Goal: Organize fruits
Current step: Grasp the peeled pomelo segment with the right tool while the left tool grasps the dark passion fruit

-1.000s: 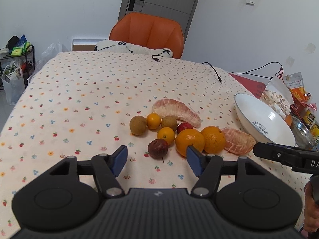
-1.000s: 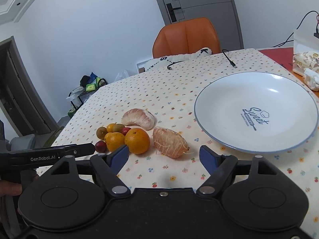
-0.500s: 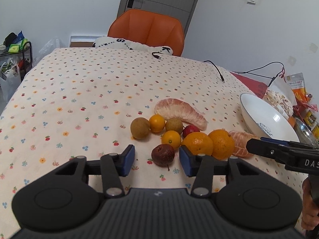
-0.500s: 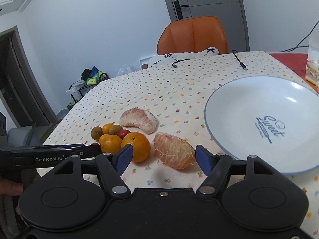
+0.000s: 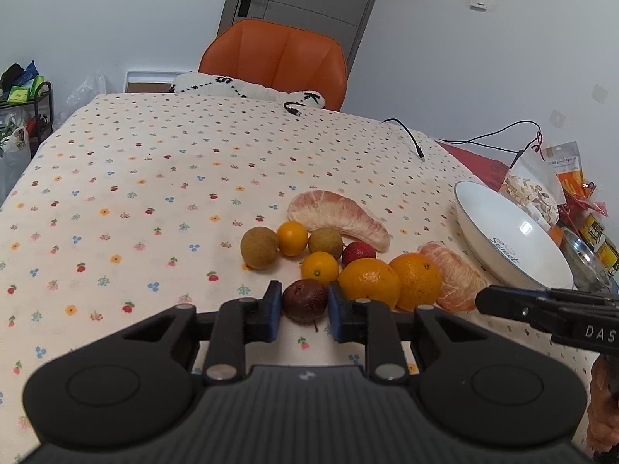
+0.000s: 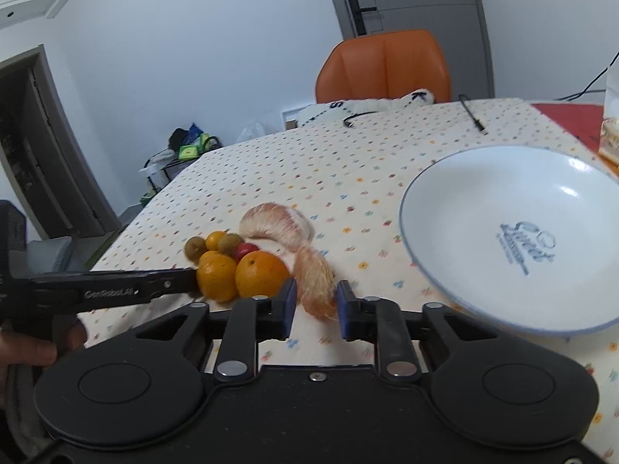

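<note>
passion fruit sitting between my left gripper pads, which are narrowing since a second ago | right gripper pinching the pomelo segment | plate waiting right | I'm judging both lifts imminent

Left tool pinches the dark passion fruit beside oranges.

Dark wrinkled passion fruit beside clustered oranges.
</note>
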### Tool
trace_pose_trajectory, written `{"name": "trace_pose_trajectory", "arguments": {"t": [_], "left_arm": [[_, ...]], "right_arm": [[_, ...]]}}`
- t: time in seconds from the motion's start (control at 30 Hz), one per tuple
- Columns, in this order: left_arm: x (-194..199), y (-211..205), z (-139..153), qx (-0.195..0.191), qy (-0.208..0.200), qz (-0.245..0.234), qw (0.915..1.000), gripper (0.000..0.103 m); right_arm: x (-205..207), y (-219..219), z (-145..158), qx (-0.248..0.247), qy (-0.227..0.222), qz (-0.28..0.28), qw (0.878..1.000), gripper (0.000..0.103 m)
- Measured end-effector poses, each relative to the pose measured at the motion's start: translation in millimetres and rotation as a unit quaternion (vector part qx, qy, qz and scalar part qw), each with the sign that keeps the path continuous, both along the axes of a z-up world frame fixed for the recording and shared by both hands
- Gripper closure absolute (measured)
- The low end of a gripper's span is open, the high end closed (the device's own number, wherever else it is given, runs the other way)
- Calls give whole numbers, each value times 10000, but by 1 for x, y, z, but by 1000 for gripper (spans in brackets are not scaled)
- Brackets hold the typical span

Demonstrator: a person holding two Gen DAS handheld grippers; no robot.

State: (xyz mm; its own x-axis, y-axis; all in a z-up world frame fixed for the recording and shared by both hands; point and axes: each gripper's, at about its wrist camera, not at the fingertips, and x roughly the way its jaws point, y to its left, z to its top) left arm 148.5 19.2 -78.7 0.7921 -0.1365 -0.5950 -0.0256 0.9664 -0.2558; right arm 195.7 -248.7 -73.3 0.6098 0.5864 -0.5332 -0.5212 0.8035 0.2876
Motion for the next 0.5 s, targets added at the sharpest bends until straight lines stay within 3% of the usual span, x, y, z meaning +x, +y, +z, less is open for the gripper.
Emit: {"name": "trace_pose_trajectory", "arguments": {"t": [0.13, 0.23, 0.5], "left_arm": [[-3, 3, 2, -18, -25, 38, 10000, 80], [-6, 5, 4, -23, -50, 52, 10000, 80], [-11, 10, 9, -22, -89, 114, 9999, 80]], "right_arm": [[-5, 2, -1, -51, 25, 85, 9999, 82], [-5, 2, 0, -121, 18, 8, 9999, 73], [5, 10, -2, -135, -28, -25, 9999, 63]]}}
